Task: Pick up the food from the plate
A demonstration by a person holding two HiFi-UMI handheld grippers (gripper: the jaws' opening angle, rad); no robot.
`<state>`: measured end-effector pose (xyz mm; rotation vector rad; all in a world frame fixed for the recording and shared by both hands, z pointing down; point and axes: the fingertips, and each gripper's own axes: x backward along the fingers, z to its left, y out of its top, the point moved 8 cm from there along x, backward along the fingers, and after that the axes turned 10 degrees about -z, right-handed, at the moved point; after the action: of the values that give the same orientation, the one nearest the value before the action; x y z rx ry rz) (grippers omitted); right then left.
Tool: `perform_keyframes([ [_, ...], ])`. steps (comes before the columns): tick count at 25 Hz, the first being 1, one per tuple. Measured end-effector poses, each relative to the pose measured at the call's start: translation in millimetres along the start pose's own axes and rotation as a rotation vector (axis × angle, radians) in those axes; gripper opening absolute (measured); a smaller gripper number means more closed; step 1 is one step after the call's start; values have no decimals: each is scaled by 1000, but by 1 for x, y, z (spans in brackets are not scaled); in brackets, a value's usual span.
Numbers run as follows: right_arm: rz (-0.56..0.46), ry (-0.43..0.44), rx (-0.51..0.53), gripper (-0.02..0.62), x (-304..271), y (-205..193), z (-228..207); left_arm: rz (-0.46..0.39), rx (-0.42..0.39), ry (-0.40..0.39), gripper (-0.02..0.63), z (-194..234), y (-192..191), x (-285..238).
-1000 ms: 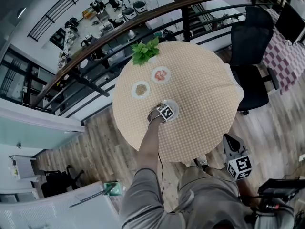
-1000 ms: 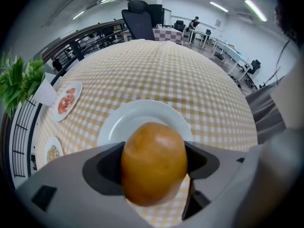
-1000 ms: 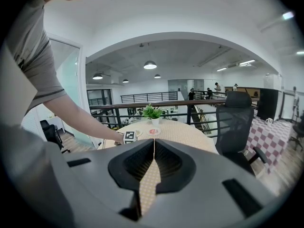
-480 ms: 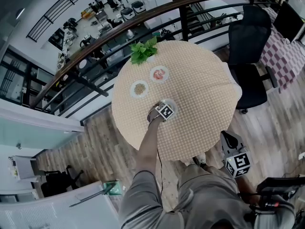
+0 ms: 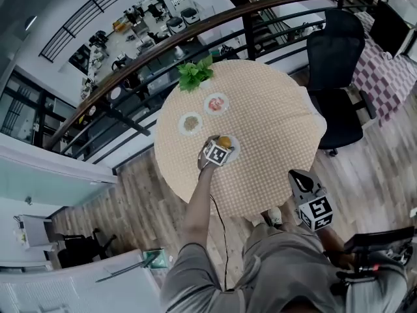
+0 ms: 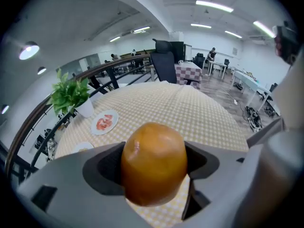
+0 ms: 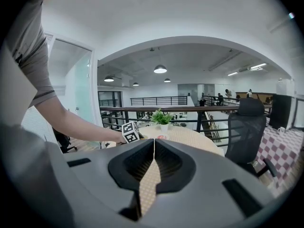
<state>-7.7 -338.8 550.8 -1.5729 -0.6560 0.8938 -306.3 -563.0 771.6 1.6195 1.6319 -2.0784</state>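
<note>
Raised: left tongs (image 5: 222,143) clamp orange food (image 6: 154,163) over checkered round table (image 5: 273,122), railing (image 5: 195,29) beyond.

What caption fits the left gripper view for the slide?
Left hand-held gripper clamps a rounded orange-brown food piece over the checked table; red-food plate and potted plant behind.

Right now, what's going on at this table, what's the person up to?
A person works at a round checkered table with a gripper in each hand. The left gripper is closed on a rounded orange-brown piece of food, over the white plate nearest them. The right gripper is shut and empty, held beyond the table's edge. Farther back sit a plate of red food, a plate of brownish food and a potted plant.
</note>
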Motion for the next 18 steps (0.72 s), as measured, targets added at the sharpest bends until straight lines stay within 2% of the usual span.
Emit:
perform_keyframes([
  [4,-33,31,11,15,-7,9,2,-141,2,68,371,-6,28,37],
  [8,-65,70,20,15,-17,21,8,-268,40,133,371,-15,45,82],
  [18,-152,168,45,15,-38,53,23,-600,107,275,371,-70,99,197],
])
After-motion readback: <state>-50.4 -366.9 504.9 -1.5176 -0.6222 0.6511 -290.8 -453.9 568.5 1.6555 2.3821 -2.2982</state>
